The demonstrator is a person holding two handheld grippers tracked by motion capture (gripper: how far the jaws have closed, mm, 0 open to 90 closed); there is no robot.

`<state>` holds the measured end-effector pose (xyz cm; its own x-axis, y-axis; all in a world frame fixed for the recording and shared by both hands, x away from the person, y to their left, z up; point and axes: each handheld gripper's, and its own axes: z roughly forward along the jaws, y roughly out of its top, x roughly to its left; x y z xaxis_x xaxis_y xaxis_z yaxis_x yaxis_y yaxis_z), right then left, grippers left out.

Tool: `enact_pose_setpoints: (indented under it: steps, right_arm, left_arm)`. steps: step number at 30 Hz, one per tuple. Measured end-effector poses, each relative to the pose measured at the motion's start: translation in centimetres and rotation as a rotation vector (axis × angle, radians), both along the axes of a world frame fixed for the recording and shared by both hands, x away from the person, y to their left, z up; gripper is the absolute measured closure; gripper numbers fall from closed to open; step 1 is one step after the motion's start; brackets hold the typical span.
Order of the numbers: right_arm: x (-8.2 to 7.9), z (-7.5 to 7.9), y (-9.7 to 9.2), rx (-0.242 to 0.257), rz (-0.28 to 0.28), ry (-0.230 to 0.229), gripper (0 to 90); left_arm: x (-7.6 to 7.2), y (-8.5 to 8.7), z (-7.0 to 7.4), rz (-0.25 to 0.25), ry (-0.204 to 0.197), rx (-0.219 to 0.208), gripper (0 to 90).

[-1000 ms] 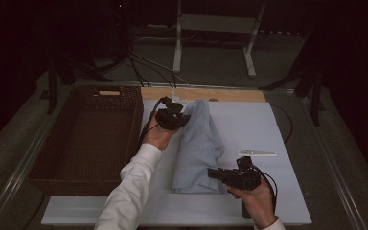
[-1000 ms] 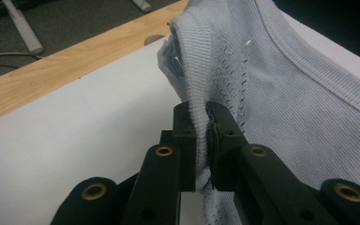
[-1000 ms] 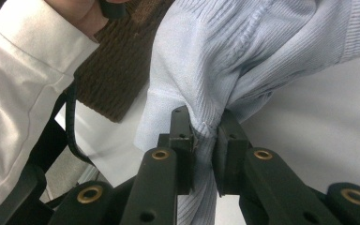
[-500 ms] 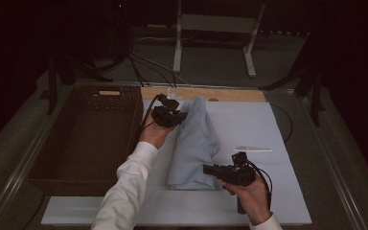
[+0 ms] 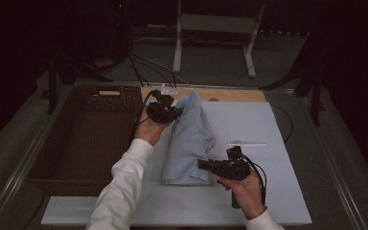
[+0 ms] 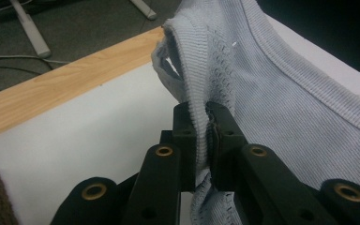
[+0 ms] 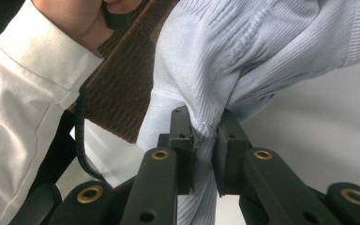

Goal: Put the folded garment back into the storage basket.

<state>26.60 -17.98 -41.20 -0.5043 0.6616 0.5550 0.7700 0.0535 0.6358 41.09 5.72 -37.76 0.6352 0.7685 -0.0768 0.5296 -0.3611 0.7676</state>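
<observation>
While both sets of fingers pinch the pale blue ribbed knit garment, left gripper at its far end and right gripper at its near end, I see its long axis running away from me beside the brown wicker basket.

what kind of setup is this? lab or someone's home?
Likely a lab recording bench: a white board on a table, dark surroundings with cables and a metal stand behind, a wicker basket beside the light blue garment.

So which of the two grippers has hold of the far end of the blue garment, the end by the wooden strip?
The left gripper. It is shut on the light blue garment at its far end beside the wooden strip; the right gripper pinches the near end.
</observation>
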Motion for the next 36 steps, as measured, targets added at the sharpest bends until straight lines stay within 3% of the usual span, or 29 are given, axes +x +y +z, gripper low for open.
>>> enact_pose_setpoints:
  steps: [9, 36]
  right_arm:
    - [0.5, 0.5, 0.6, 0.007, 0.005, -0.004, 80.1]
    - [2.3, 1.8, 2.2, 0.031, 0.003, 0.000, 80.1]
  left_arm:
    - [0.2, 0.9, 0.5, 0.011, -0.001, -0.024, 83.5]
    - [0.9, 2.2, 1.9, 0.005, -0.013, -0.043, 83.5]
